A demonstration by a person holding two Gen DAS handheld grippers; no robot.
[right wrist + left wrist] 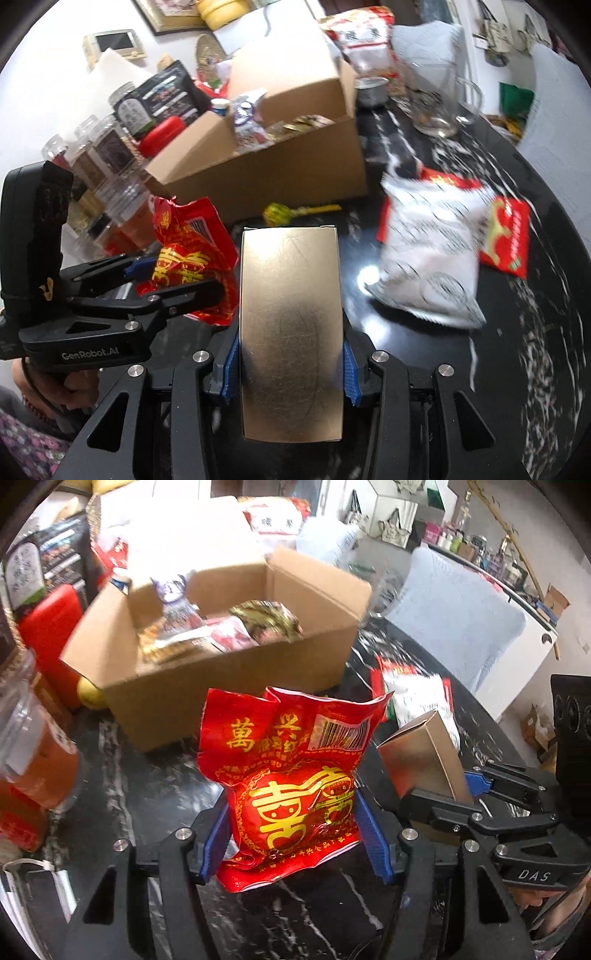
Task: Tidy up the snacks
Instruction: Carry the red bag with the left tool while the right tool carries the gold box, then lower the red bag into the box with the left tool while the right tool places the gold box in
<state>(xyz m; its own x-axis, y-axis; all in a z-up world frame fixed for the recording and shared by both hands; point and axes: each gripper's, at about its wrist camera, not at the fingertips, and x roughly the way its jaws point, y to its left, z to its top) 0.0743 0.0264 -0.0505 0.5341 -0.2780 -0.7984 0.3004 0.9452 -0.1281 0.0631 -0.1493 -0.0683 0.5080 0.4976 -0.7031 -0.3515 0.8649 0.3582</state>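
Note:
My left gripper (293, 834) is shut on a red snack packet with gold characters (291, 775), held above the black marble table. The packet also shows in the right wrist view (188, 254). My right gripper (290, 363) is shut on a gold box (291, 328), held upright; the box also shows in the left wrist view (421, 760), to the right of the packet. An open cardboard box (229, 657) with several snacks inside stands just beyond both grippers and also shows in the right wrist view (280, 162).
A white snack bag (428, 254) and a red packet (506, 236) lie on the table at right. A lollipop (284, 213) lies in front of the cardboard box. Jars (107, 151) stand at left. A glass pitcher (439, 103) stands at the back right.

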